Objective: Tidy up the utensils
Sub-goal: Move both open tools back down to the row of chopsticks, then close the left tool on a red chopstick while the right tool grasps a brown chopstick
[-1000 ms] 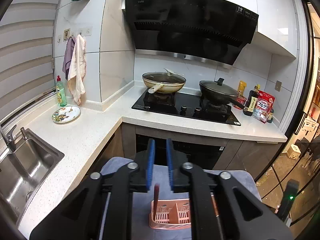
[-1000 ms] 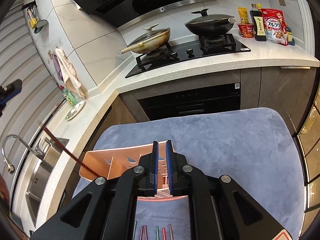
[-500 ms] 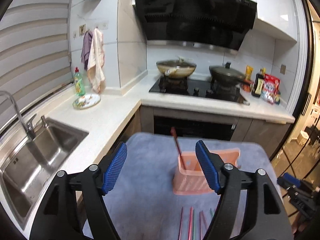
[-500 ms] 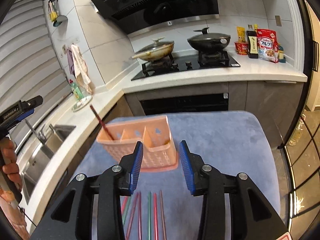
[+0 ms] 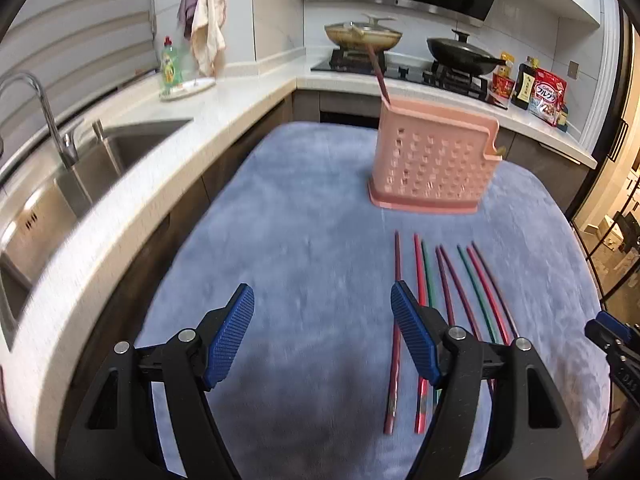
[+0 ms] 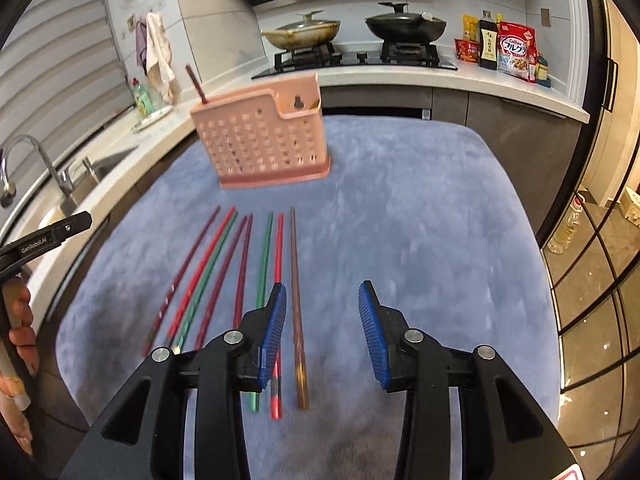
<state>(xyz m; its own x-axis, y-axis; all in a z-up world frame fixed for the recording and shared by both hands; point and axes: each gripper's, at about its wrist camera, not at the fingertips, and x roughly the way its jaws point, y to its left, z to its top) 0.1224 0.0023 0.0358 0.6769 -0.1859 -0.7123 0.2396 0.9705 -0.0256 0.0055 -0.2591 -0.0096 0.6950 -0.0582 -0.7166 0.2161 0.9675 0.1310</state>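
A pink perforated utensil holder (image 5: 434, 160) stands on the blue-grey mat (image 5: 304, 248), also in the right wrist view (image 6: 264, 140). One dark red chopstick (image 5: 378, 74) leans out of its left compartment (image 6: 196, 84). Several coloured chopsticks (image 5: 444, 292) lie side by side on the mat in front of the holder (image 6: 244, 268). My left gripper (image 5: 322, 334) is open and empty, low over the mat, left of the chopsticks. My right gripper (image 6: 322, 328) is open and empty, just right of the brown chopstick (image 6: 297, 300).
A white counter with a steel sink (image 5: 52, 188) and tap runs along the left. A hob with two pans (image 6: 348, 32) and food packets (image 6: 516, 54) are behind. The mat ends at the right near a glass door (image 6: 592, 264).
Both grippers opened and pulled back and down from the holder. The dark red chopstick now stands in the holder, released. The row of chopsticks on the mat came into full view.
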